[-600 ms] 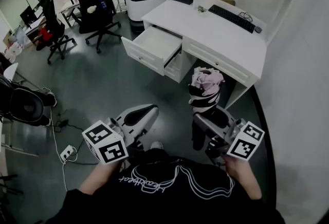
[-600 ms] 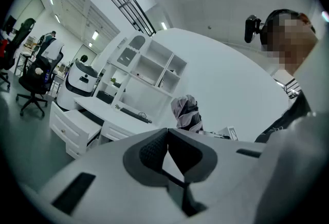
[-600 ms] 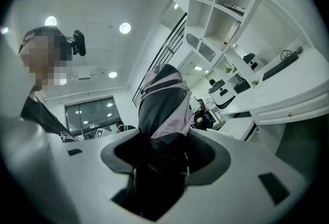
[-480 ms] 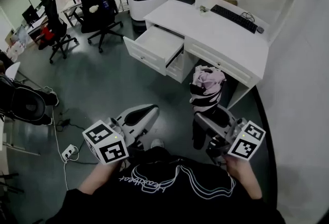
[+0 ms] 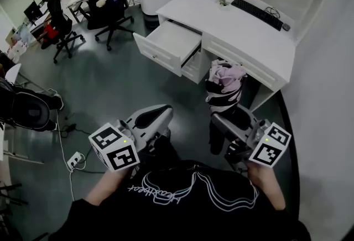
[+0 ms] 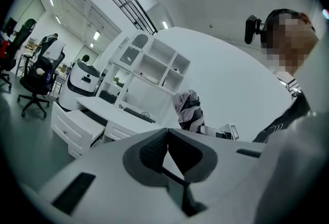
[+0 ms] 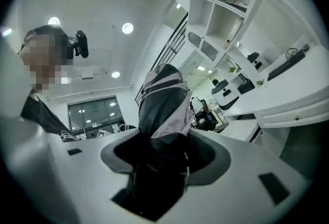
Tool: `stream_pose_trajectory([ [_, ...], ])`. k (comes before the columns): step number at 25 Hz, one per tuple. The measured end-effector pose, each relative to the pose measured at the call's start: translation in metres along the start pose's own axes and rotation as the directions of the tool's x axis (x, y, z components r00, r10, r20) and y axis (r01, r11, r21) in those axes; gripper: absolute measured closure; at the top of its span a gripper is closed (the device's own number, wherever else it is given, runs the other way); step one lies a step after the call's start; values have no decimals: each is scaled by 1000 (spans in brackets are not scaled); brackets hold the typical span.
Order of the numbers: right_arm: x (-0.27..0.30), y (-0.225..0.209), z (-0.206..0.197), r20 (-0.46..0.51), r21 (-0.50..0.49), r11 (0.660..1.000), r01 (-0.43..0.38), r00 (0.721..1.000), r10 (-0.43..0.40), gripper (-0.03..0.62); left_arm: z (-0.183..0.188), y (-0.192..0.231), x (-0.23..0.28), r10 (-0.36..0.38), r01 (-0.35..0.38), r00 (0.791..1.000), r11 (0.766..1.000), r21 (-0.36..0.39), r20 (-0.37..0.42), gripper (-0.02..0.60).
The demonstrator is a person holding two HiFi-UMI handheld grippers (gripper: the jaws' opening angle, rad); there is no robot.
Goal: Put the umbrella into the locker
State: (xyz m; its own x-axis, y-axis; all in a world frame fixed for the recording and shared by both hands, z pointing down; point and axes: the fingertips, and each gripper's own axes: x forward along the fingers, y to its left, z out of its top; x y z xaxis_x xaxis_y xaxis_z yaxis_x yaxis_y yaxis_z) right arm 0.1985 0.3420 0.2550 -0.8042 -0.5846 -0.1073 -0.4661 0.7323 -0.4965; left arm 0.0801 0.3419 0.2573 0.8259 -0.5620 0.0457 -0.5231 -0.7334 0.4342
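One umbrella (image 5: 224, 88), folded, stands upright, pinched near its lower end in the right tool (image 5: 219, 124), just short of the white worktop (image 5: 249, 41). Left tool (image 5: 155, 118) pressed together, empty, well apart.

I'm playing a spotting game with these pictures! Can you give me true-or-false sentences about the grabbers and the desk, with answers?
1. The right gripper holds the folded black-and-pink fabric umbrella. True.
2. The left gripper holds something too. False: its jaws are together with nothing between them.
3. Every drawer of the white desk is closed. False: the big white drawer is pulled open.
4. A flat black keyboard lies on the desk. True.
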Motion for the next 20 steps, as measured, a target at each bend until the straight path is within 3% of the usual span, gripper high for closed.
stream_pose_trajectory([
  [9, 41, -44, 0, -16, 13, 1000, 20, 1000, -19, 344, 6, 54, 19, 3, -3, 1000, 1000, -16, -1, 575],
  [20, 135, -118, 16, -61, 57, 994, 92, 994, -88, 344, 44, 173, 59, -3, -3, 998, 995, -104, -55, 575],
])
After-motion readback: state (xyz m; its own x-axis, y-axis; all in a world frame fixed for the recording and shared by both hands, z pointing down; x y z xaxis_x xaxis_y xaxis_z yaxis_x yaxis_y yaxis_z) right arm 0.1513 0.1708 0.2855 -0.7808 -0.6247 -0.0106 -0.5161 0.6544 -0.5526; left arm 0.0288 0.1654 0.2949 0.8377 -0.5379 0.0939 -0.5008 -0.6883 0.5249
